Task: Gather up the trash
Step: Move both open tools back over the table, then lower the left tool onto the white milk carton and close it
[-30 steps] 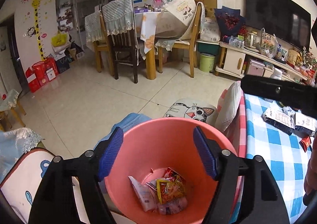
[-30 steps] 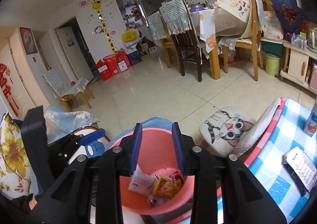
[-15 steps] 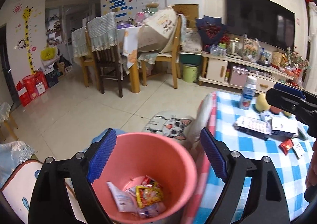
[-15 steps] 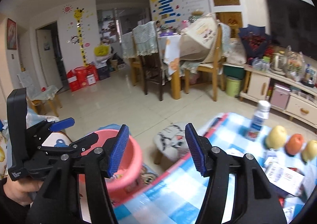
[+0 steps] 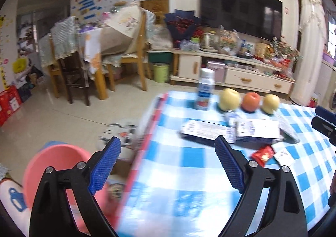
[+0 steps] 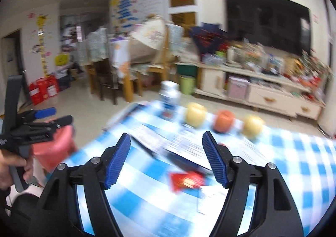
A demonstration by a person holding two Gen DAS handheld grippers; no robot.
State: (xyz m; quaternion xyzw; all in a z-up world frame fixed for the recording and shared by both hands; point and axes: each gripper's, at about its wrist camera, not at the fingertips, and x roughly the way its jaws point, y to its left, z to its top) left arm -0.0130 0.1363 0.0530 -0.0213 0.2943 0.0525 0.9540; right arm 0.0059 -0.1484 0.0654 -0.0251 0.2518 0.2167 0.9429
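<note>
Lying on the blue-and-white checked tablecloth (image 6: 298, 163), the small red foil wrapper (image 6: 185, 180) sits just beyond the gap of our right gripper (image 6: 166, 160), whose blue ribbed jaws are opening with nothing between them. In the left wrist view the same wrapper (image 5: 263, 154) lies to the right of our left gripper (image 5: 168, 164), near a small white packet (image 5: 284, 156); its jaws too are widening, empty, over the tablecloth's near left edge. Both tools tilt downward toward the table. Our left hand (image 6: 10, 170) grips its tool's handle at the far left. The pink plastic bucket (image 5: 52, 159) stands below the table's left edge; its contents are hidden. Farther off lie flat printed cartons (image 5: 229, 130), a white bottle (image 5: 205, 90) and three round fruits (image 5: 251, 101).
</note>
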